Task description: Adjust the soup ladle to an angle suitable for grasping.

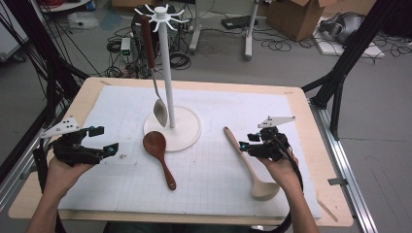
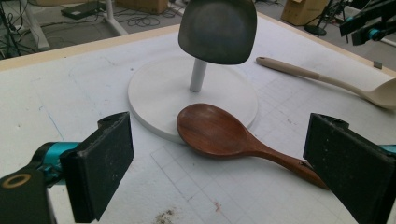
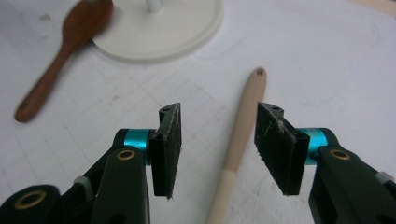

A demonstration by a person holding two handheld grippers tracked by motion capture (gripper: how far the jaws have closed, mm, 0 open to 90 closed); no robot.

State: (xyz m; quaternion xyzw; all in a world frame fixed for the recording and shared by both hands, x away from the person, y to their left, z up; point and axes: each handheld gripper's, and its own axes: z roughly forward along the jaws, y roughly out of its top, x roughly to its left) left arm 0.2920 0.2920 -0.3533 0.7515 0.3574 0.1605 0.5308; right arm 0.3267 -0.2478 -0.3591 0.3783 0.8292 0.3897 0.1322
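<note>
A white utensil stand rises from a round base on the mat. A metal spoon with a brown handle hangs from its hooks, its bowl near the pole. A dark wooden spoon lies flat, its bowl touching the base. A pale wooden ladle lies at the right. My left gripper is open, left of the dark spoon. My right gripper is open, its jaws astride the ladle's handle, apart from it.
A white gridded mat covers the wooden table. Cables, black frame legs and a cardboard box are on the floor beyond the far edge.
</note>
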